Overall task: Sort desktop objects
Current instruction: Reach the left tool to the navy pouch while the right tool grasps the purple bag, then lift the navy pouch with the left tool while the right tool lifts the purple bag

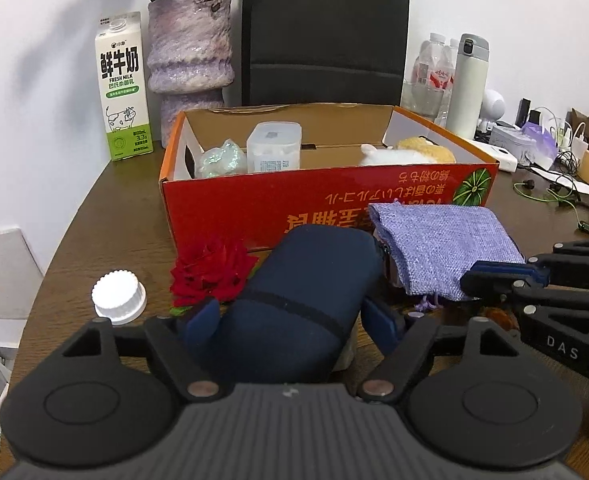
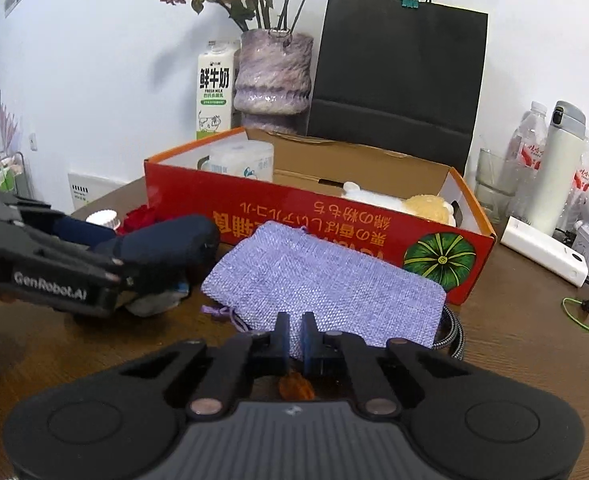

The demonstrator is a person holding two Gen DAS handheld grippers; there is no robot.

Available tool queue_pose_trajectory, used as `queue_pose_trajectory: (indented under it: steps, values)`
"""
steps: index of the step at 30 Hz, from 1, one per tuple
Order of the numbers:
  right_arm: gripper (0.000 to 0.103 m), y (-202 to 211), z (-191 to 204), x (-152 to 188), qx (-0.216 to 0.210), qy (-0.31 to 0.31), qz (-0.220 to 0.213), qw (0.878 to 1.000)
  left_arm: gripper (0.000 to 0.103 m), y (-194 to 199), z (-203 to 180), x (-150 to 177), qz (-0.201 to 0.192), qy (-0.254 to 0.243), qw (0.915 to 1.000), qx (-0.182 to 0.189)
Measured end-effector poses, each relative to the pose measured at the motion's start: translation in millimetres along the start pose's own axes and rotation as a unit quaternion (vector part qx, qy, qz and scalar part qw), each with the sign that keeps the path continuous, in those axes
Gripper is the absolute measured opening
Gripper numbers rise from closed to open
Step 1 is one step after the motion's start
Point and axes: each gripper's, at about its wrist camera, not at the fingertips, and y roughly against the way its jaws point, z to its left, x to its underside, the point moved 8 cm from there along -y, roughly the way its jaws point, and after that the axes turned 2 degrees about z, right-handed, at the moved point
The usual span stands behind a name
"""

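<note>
A navy zip case [image 1: 306, 280] lies on the brown table [image 1: 106, 232] in front of the box. My left gripper [image 1: 294, 320] is shut on its near end, one blue pad pressed to each side. To its right a lilac woven pouch [image 2: 326, 284] lies flat, its far edge against the box. My right gripper [image 2: 295, 338] is shut on the pouch's near edge, with the fabric pinched between the narrow pads. A red rose head [image 1: 210, 272] and a white bottle cap [image 1: 118, 296] lie left of the case. The open orange-red cardboard box [image 1: 326, 200] holds a plastic container and plush toys.
Behind the box stand a milk carton [image 1: 124, 88], a purple vase [image 1: 190, 60] and a black paper bag [image 1: 322, 36]. A white flask [image 2: 554, 168], water bottles, a glass, a power bank [image 2: 542, 252] and cables crowd the right side. A braided cable [image 2: 454, 332] lies under the pouch's right corner.
</note>
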Motion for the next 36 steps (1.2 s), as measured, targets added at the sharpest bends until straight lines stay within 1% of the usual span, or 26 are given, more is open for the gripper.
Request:
queue_pose_trajectory:
  steps: [1,2,3,4,5,7,9,10,12,13,14,15,17,18,19,23,26,28,29,30,33,36]
  values:
    - [0.032,0,0,0,0.001,0.004,0.000,1.000,0.081,1,1,0,0.000,0.004,1.0000,-0.001]
    - [0.066,0,1,0,0.006,0.012,0.000,1.000,0.081,2,2,-1,-0.001,0.011,0.9999,-0.001]
    - [0.078,1,3,0,0.012,0.023,-0.005,1.000,0.082,3,3,-1,-0.002,0.019,0.9998,-0.002]
    - [0.085,3,6,0,0.019,0.036,-0.012,0.999,0.084,4,5,-1,-0.004,0.024,0.9997,-0.004]
    - [0.083,2,9,-1,0.026,0.048,-0.015,0.998,0.086,6,7,-2,-0.008,0.029,0.9995,-0.007]
    - [0.083,-4,14,-2,0.043,0.071,-0.011,0.996,0.092,8,10,-6,-0.019,0.037,0.9990,-0.012]
    - [0.083,-15,14,-4,0.079,0.093,-0.005,0.993,0.098,5,12,-9,-0.019,0.046,0.9987,-0.012]
    - [0.083,-20,13,-6,0.087,0.095,-0.002,0.992,0.100,2,13,-8,-0.015,0.050,0.9986,-0.011]
    - [0.082,-27,9,-11,0.080,0.079,0.004,0.994,0.100,-5,14,-5,-0.001,0.056,0.9984,-0.001]
    - [0.071,-29,7,-12,0.070,0.065,0.007,0.995,0.100,-7,14,-3,0.005,0.061,0.9981,0.008]
    - [0.057,-31,5,-13,0.052,0.049,0.013,0.997,0.100,-9,13,-1,0.011,0.064,0.9978,0.015]
    - [0.054,-30,3,-14,0.050,0.042,0.008,0.998,0.100,-10,13,0,0.013,0.063,0.9978,0.015]
    - [0.032,-26,2,-14,0.042,0.037,0.005,0.998,0.101,-11,12,1,0.013,0.062,0.9978,0.018]
    - [0.023,-24,2,-13,0.034,0.031,0.004,0.999,0.101,-11,12,1,0.013,0.063,0.9977,0.020]
    - [0.005,-22,1,-13,0.025,0.022,0.004,0.999,0.101,-10,11,2,0.013,0.063,0.9977,0.021]
    - [0.005,-11,-2,-17,0.021,0.009,-0.015,1.000,0.099,-12,9,4,0.013,0.053,0.9984,0.010]
    - [0.004,-1,-4,-22,0.021,0.001,-0.033,0.999,0.091,-9,8,3,0.005,0.057,0.9983,0.011]
    - [0.003,3,-7,-24,0.024,-0.004,-0.042,0.999,0.077,-5,5,2,-0.006,0.051,0.9986,0.013]
    - [0.003,6,-8,-25,0.028,-0.006,-0.047,0.998,0.074,-3,4,1,-0.010,0.046,0.9988,0.012]
    - [0.003,8,-10,-26,0.031,-0.009,-0.053,0.998,0.069,-1,3,0,-0.015,0.042,0.9990,0.010]
    - [0.002,15,-15,-30,0.037,-0.017,-0.069,0.997,0.064,5,2,-2,-0.029,0.044,0.9986,0.008]
    - [0.002,21,-19,-33,0.039,-0.024,-0.080,0.996,0.063,14,4,-7,-0.049,0.058,0.9970,0.013]
